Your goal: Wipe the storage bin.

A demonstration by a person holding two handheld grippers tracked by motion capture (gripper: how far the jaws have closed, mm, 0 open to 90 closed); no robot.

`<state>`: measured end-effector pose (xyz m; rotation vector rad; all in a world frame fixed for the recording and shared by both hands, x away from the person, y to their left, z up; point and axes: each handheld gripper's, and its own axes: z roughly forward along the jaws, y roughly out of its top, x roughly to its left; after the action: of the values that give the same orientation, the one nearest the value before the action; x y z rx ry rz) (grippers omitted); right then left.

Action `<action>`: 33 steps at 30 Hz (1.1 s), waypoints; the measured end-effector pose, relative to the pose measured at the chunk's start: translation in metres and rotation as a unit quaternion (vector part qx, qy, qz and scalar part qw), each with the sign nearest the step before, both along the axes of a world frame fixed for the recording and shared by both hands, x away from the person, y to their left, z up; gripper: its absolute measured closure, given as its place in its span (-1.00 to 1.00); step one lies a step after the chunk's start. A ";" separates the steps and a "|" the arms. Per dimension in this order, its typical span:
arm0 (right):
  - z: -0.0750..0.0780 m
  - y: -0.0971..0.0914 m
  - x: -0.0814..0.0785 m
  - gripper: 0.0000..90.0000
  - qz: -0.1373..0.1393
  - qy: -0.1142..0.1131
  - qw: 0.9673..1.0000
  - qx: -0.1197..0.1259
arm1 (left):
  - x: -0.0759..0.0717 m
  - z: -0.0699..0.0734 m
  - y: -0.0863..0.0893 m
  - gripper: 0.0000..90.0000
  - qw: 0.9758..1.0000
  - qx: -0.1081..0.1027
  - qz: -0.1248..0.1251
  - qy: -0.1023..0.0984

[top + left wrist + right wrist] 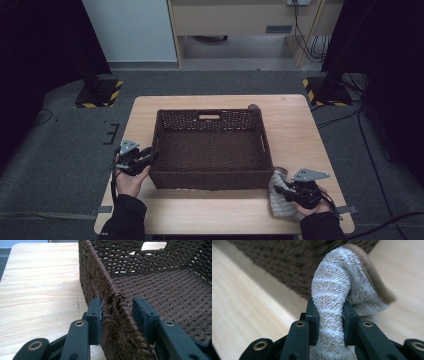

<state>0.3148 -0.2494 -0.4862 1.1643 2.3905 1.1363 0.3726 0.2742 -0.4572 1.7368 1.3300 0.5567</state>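
Brown woven wicker basket [160,287]: my left gripper [117,312] straddles its wall, jaws slack, not clamped.
Striped terry towel [337,290]: my right gripper [329,322] pinches it; lift clear of rim.

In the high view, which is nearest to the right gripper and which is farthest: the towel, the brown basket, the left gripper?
1. The towel: pinched in the right gripper, at the table's near right corner.
2. The basket: just left of the towel, mid-table.
3. The left gripper: farthest, at the basket's near left corner, astride its wall.
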 end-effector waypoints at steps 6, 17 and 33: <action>0.015 -0.031 0.001 0.61 -0.077 -0.048 0.996 0.016 | 0.000 0.000 0.000 0.29 1.000 0.005 -0.002 0.002; 0.004 -0.067 0.011 0.61 -0.153 -0.032 0.988 -0.013 | 0.000 -0.001 0.001 0.27 1.000 0.002 -0.002 0.003; -0.015 -0.067 0.025 0.38 -0.167 -0.016 0.985 -0.042 | 0.000 -0.002 0.002 0.19 1.000 -0.001 -0.003 0.004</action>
<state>0.3396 -0.3162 -0.5011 1.4367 2.0927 0.9280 0.3730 0.2764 -0.4592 1.7417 1.3317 0.5444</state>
